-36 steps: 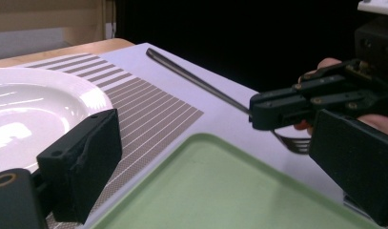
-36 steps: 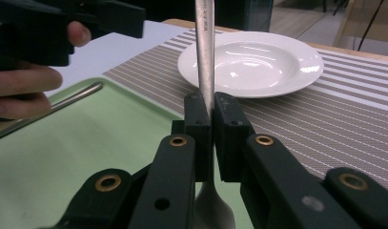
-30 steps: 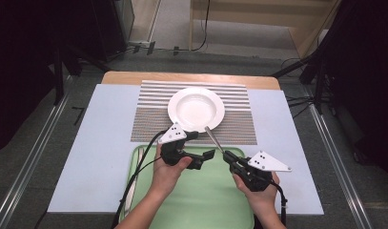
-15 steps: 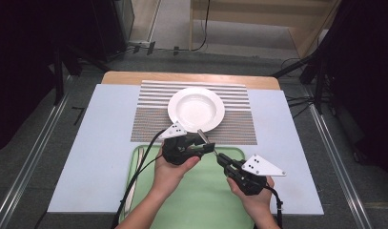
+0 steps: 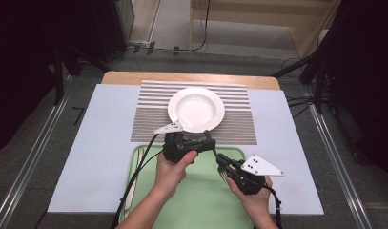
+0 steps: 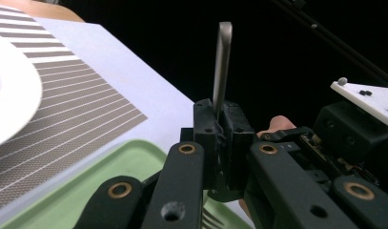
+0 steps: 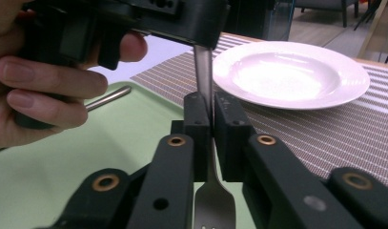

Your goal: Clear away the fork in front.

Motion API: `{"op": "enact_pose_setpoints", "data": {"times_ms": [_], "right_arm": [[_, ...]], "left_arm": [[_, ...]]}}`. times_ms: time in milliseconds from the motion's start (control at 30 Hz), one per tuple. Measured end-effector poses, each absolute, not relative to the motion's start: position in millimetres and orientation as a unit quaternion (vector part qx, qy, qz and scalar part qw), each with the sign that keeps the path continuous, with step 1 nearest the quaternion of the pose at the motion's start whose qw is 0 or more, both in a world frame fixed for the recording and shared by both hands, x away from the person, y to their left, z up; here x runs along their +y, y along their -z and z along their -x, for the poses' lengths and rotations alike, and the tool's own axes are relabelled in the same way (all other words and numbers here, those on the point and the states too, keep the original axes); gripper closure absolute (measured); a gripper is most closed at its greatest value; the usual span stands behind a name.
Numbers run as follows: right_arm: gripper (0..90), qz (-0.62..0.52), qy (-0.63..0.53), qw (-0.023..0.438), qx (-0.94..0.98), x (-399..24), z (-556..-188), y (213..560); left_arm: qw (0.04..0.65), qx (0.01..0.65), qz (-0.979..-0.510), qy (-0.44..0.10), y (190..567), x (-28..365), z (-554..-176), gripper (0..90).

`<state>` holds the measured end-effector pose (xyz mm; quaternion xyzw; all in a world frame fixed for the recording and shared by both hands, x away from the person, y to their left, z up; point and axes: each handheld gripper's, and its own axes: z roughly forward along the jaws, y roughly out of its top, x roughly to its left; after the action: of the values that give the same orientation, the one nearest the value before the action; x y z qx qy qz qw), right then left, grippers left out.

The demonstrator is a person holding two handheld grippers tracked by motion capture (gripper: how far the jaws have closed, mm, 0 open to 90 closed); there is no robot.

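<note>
- the fork (image 5: 216, 160) hangs over the far edge of the green tray (image 5: 201, 200), pinched by both grippers at once.
- the left gripper (image 5: 204, 141) clamps the handle; in its own view the handle (image 6: 222, 67) sticks up past the closed jaws.
- the right gripper (image 5: 221, 163) clamps the neck just above the tines (image 7: 214, 210).
- a white plate (image 5: 196, 109) sits on the striped placemat (image 5: 148, 121), just beyond the grippers.
- another metal utensil (image 7: 108, 98) lies on the tray's left side.
</note>
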<state>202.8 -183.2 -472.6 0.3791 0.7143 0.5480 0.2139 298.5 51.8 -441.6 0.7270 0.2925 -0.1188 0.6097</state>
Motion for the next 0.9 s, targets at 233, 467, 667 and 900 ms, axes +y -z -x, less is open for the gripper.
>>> {"op": "enact_pose_setpoints", "data": {"times_ms": [233, 467, 667, 900], "right_arm": [[60.3, -0.379, -0.556, 0.229, 0.703, -192.5, -206.7, 476.8], [45.2, -0.406, -0.539, 0.240, 0.698, -209.3, -213.0, 478.2], [20.6, -0.425, -0.532, 0.232, 0.694, -221.5, -216.3, 477.2], [0.0, -0.440, -0.530, 0.242, 0.683, -239.1, -214.1, 473.0]], "left_arm": [[0.613, 0.272, -0.736, 0.094, 434.6, 59.9, -294.3, 86.9], [0.610, 0.269, -0.742, 0.070, 430.1, 72.3, -292.1, 86.9], [0.609, 0.270, -0.744, 0.056, 427.8, 80.7, -290.4, 87.0], [0.604, 0.268, -0.750, 0.039, 424.8, 90.3, -287.1, 87.1]]}}
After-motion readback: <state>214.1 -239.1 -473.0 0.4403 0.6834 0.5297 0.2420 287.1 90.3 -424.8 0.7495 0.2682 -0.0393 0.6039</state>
